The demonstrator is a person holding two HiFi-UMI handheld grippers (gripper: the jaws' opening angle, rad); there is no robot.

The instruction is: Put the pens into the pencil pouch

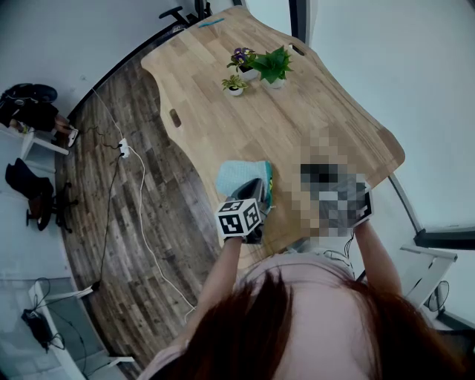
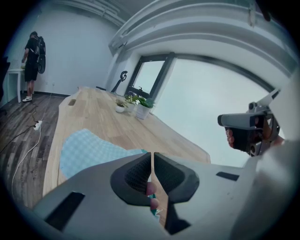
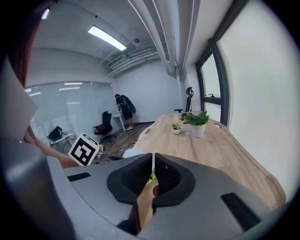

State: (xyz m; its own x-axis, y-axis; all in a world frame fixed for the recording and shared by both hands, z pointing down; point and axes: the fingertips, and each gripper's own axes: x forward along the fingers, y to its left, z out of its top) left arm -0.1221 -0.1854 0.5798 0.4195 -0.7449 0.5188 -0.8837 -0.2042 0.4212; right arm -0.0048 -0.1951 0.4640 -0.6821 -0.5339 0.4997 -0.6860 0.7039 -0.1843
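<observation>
Left claw (image 2: 153, 158) is hovering with jaws pressed together, apparently empty, over the checked pouch (image 2: 89, 150) at the worktop's (image 2: 93, 115) near edge. Coloured tips just beneath it are probably the pens (image 2: 151, 190), their axis unclear. Beside it, the right claw (image 3: 153, 160) is likewise standing narrow and farther off.

Before you a light wooden table (image 1: 297, 119) with wavy edges, a pale blue checked pencil pouch (image 1: 239, 177) lying by your near edge, toward the far end a leafy green potted plant (image 1: 273, 65), a purple-flowered plant (image 1: 241, 58), a small plant in a white pot (image 1: 234, 87), a thin teal object (image 1: 210, 22) at the far edge.
</observation>
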